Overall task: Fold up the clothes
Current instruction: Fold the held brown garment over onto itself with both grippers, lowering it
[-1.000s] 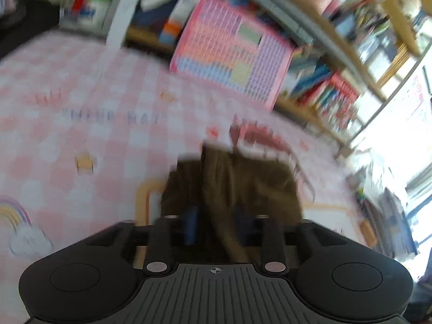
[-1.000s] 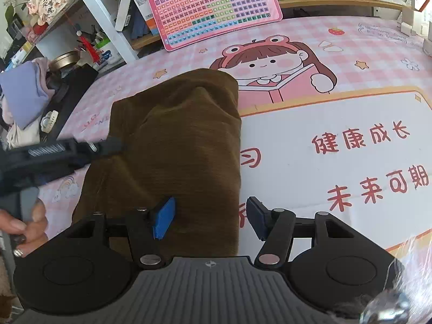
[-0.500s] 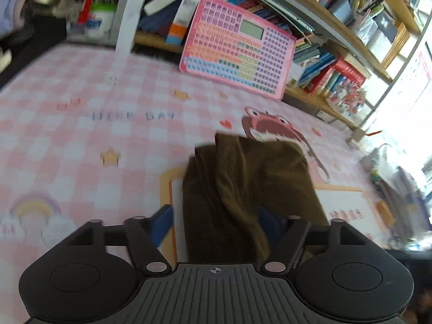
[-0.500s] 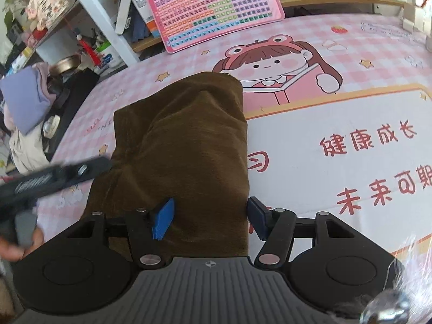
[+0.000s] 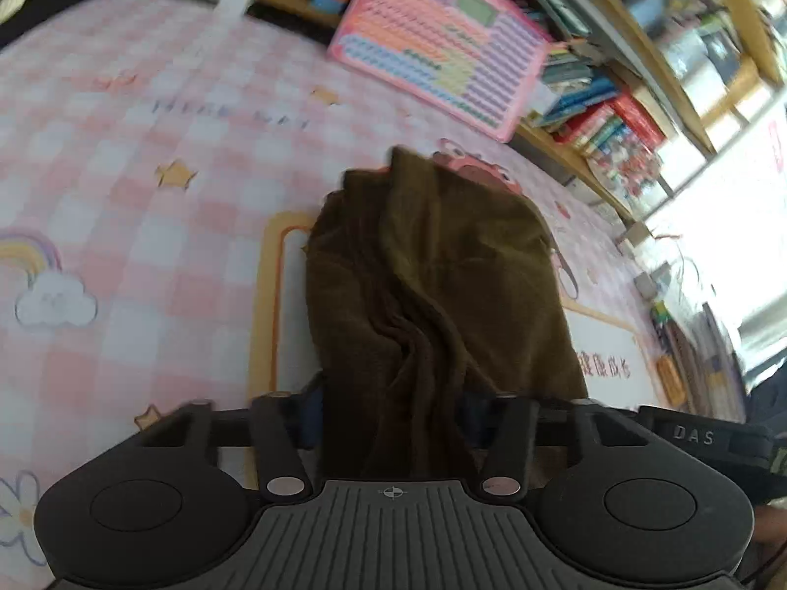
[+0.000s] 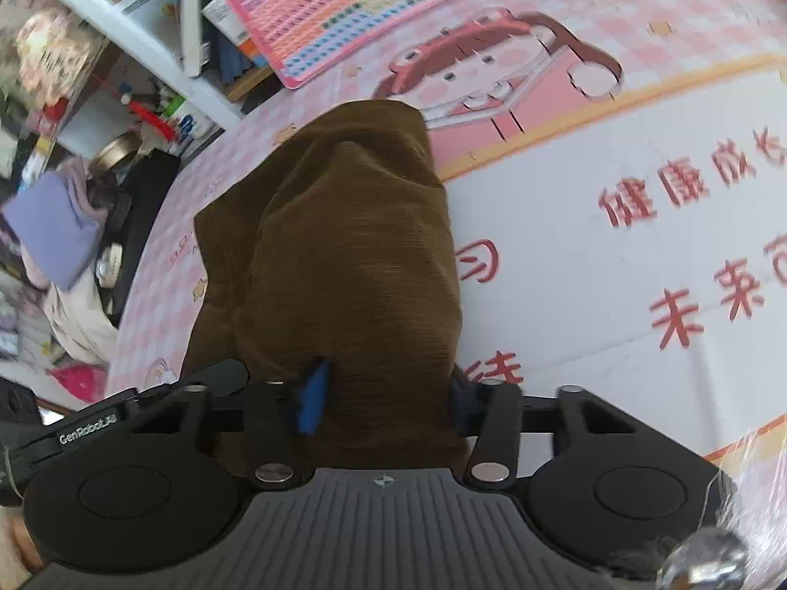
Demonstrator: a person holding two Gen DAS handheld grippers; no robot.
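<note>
- Pink checked mat (image 5: 147, 157) covers my counter, with a cartoon girl (image 6: 497, 64) and red writing printed on it.
- Brown cloth (image 6: 354, 246) lies folded on the mat, partly over the girl picture.
- My left hand-held gripper (image 5: 393, 418) has cloth bunched between its fingers; I cannot tell if it pinches.
- My right hand-held gripper (image 6: 388, 403) sits wide, cloth between its blue pads (image 6: 311, 403).
- Pink toy keyboard (image 5: 442, 34) leans on the bookshelf (image 5: 639, 98).
</note>
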